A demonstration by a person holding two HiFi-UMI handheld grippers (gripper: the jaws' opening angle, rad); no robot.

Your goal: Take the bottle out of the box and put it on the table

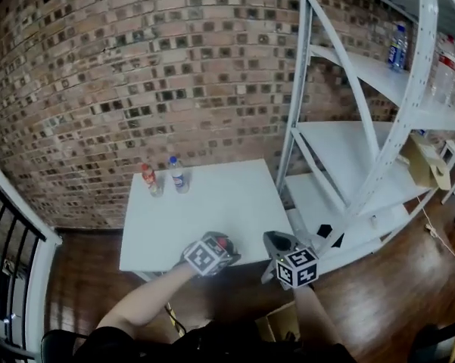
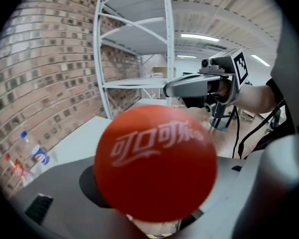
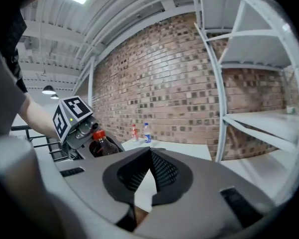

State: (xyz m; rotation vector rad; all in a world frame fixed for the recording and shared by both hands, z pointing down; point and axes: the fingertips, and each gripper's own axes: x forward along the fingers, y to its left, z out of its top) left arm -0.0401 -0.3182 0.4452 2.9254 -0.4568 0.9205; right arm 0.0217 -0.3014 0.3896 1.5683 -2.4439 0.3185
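While your left gripper (image 1: 221, 249) is clamped on the cola bottle (image 2: 156, 163), whose red cap fills its own view, your right gripper (image 3: 149, 169) has its jaws together on nothing. The bottle hangs in the air just short of the near edge of the white table (image 1: 212, 203). I judge you are mid-carry: it is out of the box but not yet set down.

Next, bring it over bare tabletop, stand it upright with its base flat, and only then part the jaws. Stay well apart from the red-labelled bottle (image 1: 149, 178) and the blue-labelled bottle (image 1: 179, 174) at the table's far edge.

The box (image 1: 276, 325) shows only as a cardboard sliver by your body, its inside out of sight. The cola bottle's base is hidden in every view, so you cannot check its tilt. The far bottles' labels are too small to read.
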